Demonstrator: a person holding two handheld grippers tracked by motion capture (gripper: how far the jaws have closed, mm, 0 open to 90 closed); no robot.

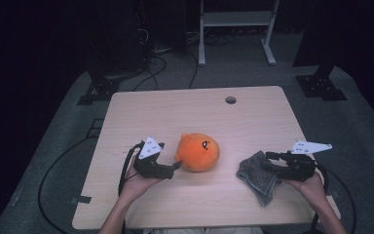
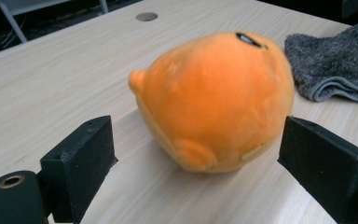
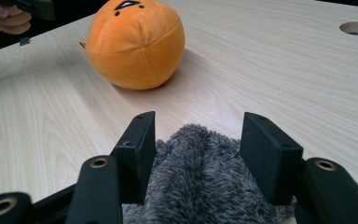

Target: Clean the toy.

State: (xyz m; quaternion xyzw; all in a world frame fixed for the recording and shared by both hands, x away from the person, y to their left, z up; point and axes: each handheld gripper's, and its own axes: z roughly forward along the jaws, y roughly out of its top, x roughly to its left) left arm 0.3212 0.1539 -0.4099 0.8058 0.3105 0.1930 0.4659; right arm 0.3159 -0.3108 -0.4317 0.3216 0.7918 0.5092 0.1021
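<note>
Lying apart: one orange plush point(image 1: 198, 152), one grey cloth point(image 1: 256, 174).

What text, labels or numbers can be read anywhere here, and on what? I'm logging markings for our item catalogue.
None can be read.
The orange plush toy bears a small tag near its base, too blurred to read; its dark marks are a face.
The grey cloth bears no text.

Your plush toy point(image 1: 197, 152) is bright orange with small black face marks on top and a tan tag at its base. At its three o'clock, the cloth point(image 1: 257, 175) is fuzzy dark grey. The table point(image 1: 185, 109) under them shows pale wood grain in fine streaks.
</note>
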